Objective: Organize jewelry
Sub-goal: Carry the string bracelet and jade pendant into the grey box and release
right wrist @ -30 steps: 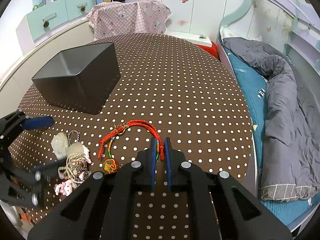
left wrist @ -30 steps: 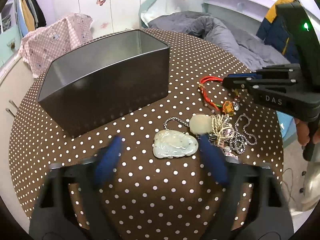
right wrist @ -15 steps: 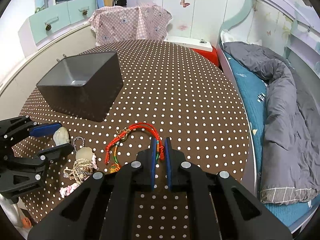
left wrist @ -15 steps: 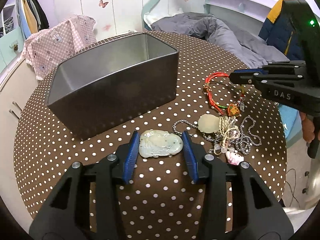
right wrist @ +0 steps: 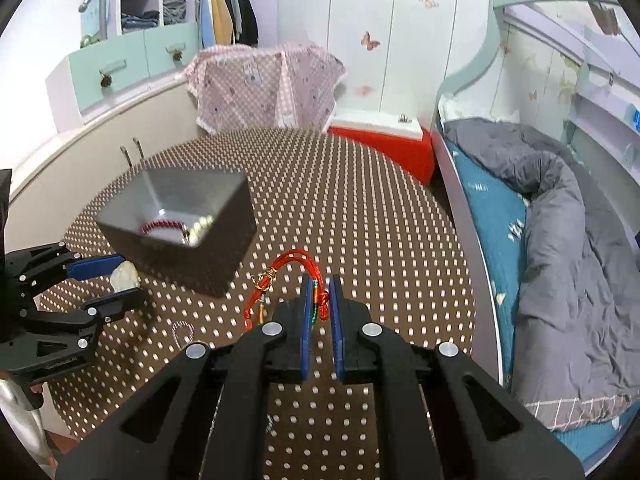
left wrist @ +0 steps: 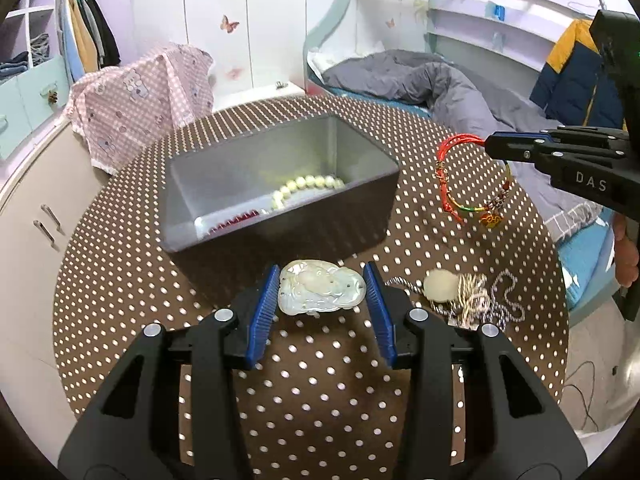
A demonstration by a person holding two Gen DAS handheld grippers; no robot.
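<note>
My left gripper (left wrist: 322, 280) is shut on a pale jade pendant (left wrist: 320, 292) and holds it above the dotted table, in front of the dark metal box (left wrist: 372, 196). The box holds a pearl strand (left wrist: 308, 188) and a red bead bracelet (left wrist: 234, 222). My right gripper (right wrist: 320, 292) is shut on a red cord bracelet (right wrist: 288, 276), lifted off the table; it hangs from the fingers in the left wrist view (left wrist: 452, 184). The left gripper with the pendant (right wrist: 124, 276) also shows in the right wrist view.
A heap of chains and a round pale pendant (left wrist: 460, 292) lies on the brown dotted round table (left wrist: 320, 380) right of my left gripper. A bed with a grey quilt (right wrist: 568, 240) stands to the right. A pink cloth (right wrist: 272, 88) is beyond the table.
Both grippers have risen. The left one closed on the jade pendant and lifted it toward the box. The right one lifted the red cord bracelet off the table.
</note>
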